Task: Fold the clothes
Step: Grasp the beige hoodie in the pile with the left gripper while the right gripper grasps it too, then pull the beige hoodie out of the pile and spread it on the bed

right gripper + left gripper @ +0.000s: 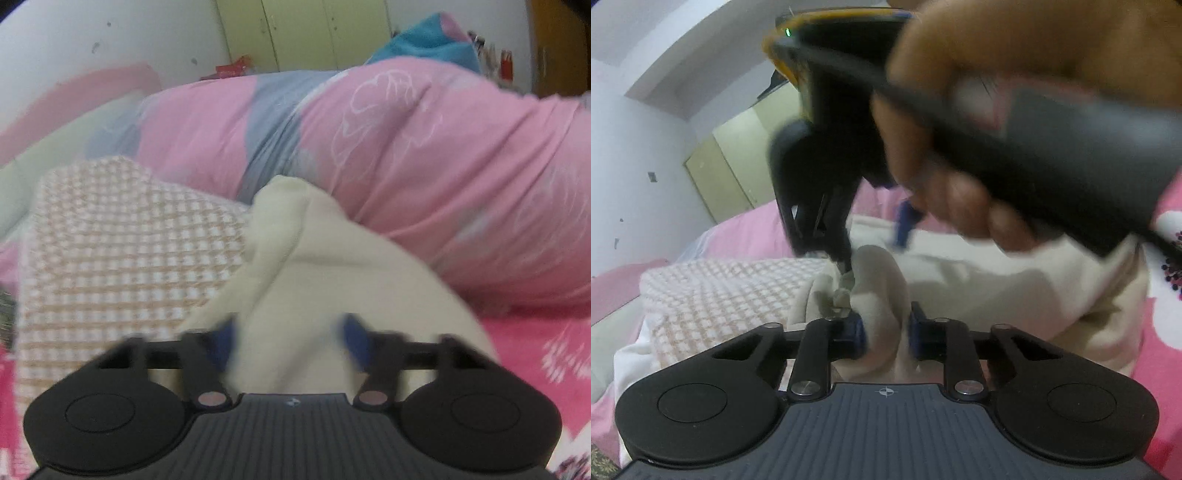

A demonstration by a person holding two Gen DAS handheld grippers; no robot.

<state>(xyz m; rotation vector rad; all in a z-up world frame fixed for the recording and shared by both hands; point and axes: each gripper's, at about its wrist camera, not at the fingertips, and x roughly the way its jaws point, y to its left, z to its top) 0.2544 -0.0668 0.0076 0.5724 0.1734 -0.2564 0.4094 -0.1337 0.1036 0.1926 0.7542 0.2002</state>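
We count two garments on the pink bed sheet (535, 343): one cream garment (332, 266) and one checked cloth (122, 236) just beside it. Our left gripper (884, 330) has its jaws closed on a fold of the cream garment. Our right gripper (286, 339) also pinches this garment, with jaws a little wider.

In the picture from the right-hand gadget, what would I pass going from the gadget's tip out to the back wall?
Right gripper, its blue pads around a fold of cream fleece garment → rumpled pink and grey-blue quilt → pale yellow-green cupboard doors.
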